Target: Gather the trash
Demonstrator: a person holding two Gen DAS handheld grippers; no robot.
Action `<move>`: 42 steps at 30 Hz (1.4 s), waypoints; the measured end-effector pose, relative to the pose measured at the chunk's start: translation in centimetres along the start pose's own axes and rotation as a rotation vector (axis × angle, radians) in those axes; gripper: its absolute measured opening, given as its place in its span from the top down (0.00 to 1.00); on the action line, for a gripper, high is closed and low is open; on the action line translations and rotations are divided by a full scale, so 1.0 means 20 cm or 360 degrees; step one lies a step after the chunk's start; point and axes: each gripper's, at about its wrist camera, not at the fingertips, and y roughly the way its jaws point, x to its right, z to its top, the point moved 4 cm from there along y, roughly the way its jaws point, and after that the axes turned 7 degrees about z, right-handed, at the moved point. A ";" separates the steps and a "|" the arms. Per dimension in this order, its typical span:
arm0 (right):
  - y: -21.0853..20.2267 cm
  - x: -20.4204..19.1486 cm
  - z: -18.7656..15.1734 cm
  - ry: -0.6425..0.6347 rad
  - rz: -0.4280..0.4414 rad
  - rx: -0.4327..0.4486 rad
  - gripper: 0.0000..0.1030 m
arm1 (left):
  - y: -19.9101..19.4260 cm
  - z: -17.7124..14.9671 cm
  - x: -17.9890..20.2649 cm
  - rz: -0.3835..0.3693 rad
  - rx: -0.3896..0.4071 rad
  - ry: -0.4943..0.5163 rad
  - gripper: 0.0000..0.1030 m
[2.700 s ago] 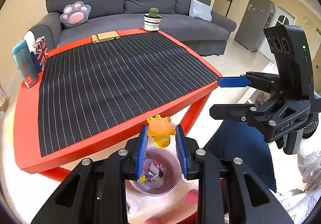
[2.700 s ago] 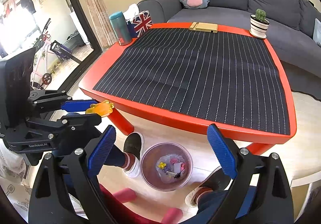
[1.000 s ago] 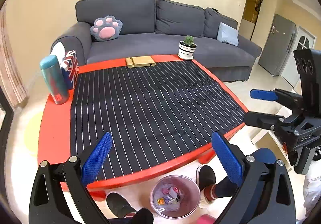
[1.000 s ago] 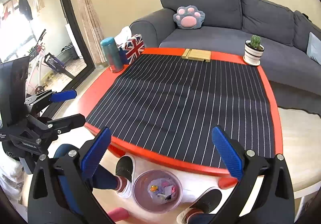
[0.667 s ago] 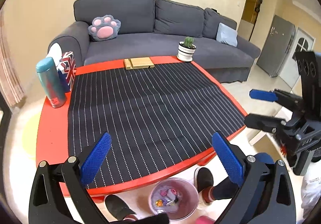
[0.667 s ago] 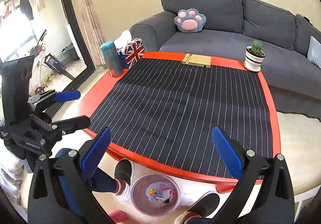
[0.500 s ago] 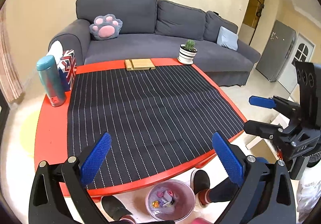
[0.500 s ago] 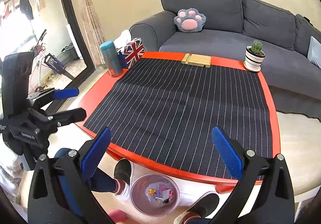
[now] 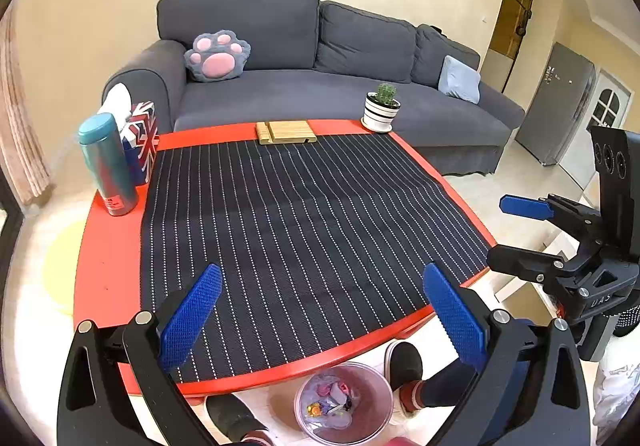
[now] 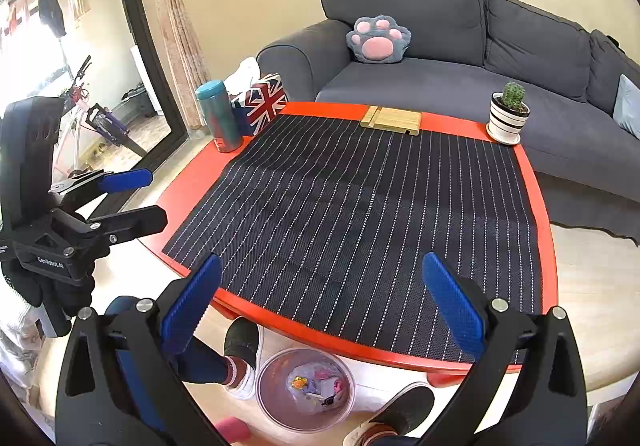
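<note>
Left gripper point(image 9: 320, 320) and right gripper point(image 10: 322, 310): jaws spread wide, holding nothing. Translucent bin point(image 10: 306, 388) on floor contains mixed coloured scraps.

The red worktop point(image 9: 108, 266) carries a black mat with white pinstripes point(image 9: 296, 230) over most of its top. At its far left corner stand a teal cylindrical flask point(image 9: 107, 164) and, touching it, a Union Jack tissue box point(image 9: 142, 140). On the far edge lies a flat wooden stand point(image 9: 286, 132); a small cactus in a striped white pot point(image 9: 382, 110) stands at the far right corner. On the pale floor point(image 10: 592, 286) beneath the near edge sits a translucent pink bin point(image 10: 306, 390) of scraps.
</note>
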 end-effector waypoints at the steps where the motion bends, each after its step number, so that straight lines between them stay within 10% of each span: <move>1: 0.00 0.00 0.00 0.0000 0.0000 0.0000 0.04 | 0.00 0.00 0.00 0.0002 0.0000 0.0000 0.06; 42: 0.01 0.01 -0.01 0.0006 0.0001 -0.0001 0.04 | 0.01 -0.01 0.05 -0.0016 -0.0016 0.0037 0.06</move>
